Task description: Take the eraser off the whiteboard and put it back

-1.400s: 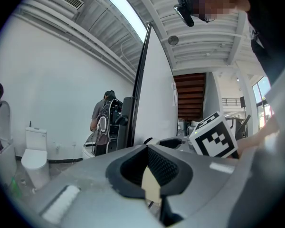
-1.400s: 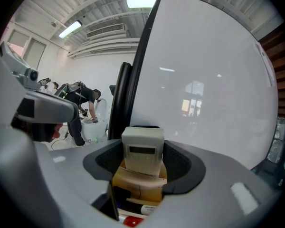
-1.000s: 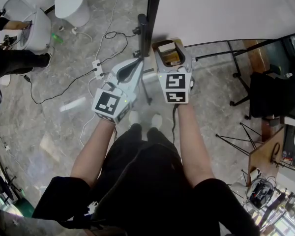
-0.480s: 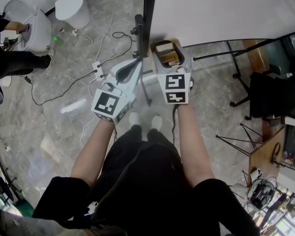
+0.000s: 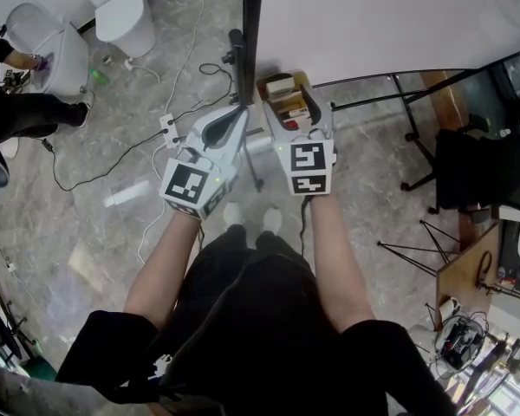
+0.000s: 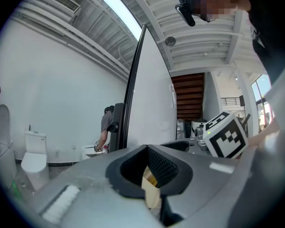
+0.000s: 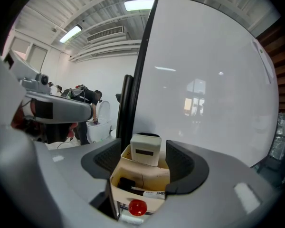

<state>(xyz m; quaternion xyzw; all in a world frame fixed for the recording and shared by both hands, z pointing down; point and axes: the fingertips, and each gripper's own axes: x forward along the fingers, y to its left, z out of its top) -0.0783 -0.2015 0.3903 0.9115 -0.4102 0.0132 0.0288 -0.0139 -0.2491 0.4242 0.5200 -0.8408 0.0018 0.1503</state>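
R claw point(image 7: 145, 156): jaws just opening, now spread astride cardboard box point(image 7: 140, 177), eraser point(image 7: 145, 149) inside | L claw point(image 6: 148, 151): pressed together

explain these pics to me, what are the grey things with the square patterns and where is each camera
They are hand-held grippers, one in each of a person's hands; the patterned cubes are part of them. One camera sits on the person's head and looks down at the floor; one rides on each gripper. The left gripper has its tongs closed beside the whiteboard. The right gripper has just been opening its tongs; a cardboard box stands between them, not gripped, with the white eraser upright inside.
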